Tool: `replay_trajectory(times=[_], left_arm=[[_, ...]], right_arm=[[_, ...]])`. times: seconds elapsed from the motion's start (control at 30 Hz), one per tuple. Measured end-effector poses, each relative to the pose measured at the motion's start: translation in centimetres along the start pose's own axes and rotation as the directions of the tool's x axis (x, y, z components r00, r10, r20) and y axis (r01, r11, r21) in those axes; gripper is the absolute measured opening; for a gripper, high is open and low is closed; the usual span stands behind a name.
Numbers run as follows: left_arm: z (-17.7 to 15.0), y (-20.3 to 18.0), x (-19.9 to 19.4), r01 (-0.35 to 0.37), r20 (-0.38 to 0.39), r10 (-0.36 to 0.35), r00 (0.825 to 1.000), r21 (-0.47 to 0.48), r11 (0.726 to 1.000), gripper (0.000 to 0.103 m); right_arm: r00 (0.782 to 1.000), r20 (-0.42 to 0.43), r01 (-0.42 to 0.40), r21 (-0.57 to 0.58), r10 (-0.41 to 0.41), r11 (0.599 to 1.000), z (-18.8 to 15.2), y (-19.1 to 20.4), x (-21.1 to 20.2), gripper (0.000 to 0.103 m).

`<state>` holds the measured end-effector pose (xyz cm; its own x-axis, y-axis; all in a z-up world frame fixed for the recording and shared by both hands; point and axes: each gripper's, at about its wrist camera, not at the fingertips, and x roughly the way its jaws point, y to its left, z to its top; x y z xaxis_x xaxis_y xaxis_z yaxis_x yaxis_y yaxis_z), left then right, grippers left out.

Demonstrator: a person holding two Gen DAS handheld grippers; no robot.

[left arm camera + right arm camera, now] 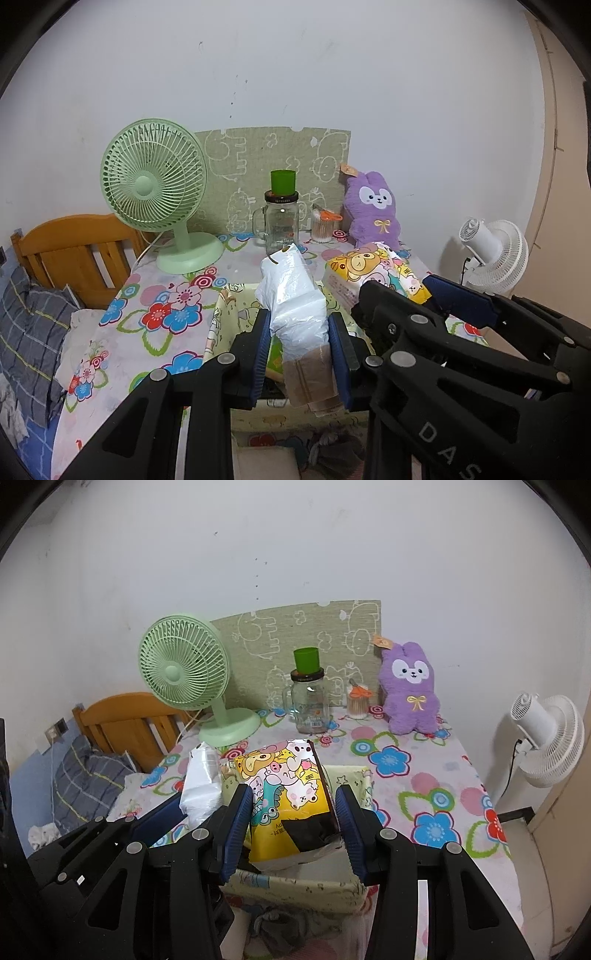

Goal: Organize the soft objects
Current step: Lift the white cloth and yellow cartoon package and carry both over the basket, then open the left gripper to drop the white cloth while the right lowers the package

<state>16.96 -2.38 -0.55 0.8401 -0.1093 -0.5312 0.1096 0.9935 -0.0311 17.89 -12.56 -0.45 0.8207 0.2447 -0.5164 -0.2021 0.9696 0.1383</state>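
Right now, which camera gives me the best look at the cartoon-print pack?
The right wrist view. There the cartoon-print pack fills the centre, held between the right gripper fingers above the fabric bin, its print facing the camera. The left wrist view shows only its upper part, partly hidden behind that gripper.

Taking the pale cartoon-print fabric bin (364, 786) as my landmark: behind it I see open floral tablecloth (424, 775) before the back row, where the mint-green desk fan (184, 668), the clear glass mug jar with a green cup on top (309, 701) and the purple plush rabbit (410, 694) block any further reach. To its right the cloth runs bare to the table edge. To its left, my other gripper's black frame (122, 845) crowds the way.
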Motion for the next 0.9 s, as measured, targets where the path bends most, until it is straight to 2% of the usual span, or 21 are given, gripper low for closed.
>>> replay_trajectory(times=[0.47,0.67,0.83,0.9], left_arm=[[-0.1,1.0,4.0,0.003,-0.052,-0.004,0.999,-0.008,1.0,0.032],[-0.9,1.4,5.6,-0.017,-0.081,0.016,0.997,-0.006,1.0,0.036],[-1.4,2.0,6.9,-0.015,-0.113,0.013,0.993,-0.023,1.0,0.044],[-1.5,2.1,7.2,-0.006,-0.126,0.003,0.992,-0.024,1.0,0.052]], right_arm=[[0.999,-0.032,-0.005,0.019,0.005,1.0,0.1,-0.5,4.0,0.051],[0.998,-0.059,0.0,0.024,0.001,1.0,-0.2,-0.7,5.9,0.051],[0.996,-0.083,-0.004,0.022,0.006,1.0,-0.6,-0.5,7.4,0.05],[0.995,-0.095,-0.004,0.024,0.006,1.0,-0.8,-0.5,8.0,0.05]])
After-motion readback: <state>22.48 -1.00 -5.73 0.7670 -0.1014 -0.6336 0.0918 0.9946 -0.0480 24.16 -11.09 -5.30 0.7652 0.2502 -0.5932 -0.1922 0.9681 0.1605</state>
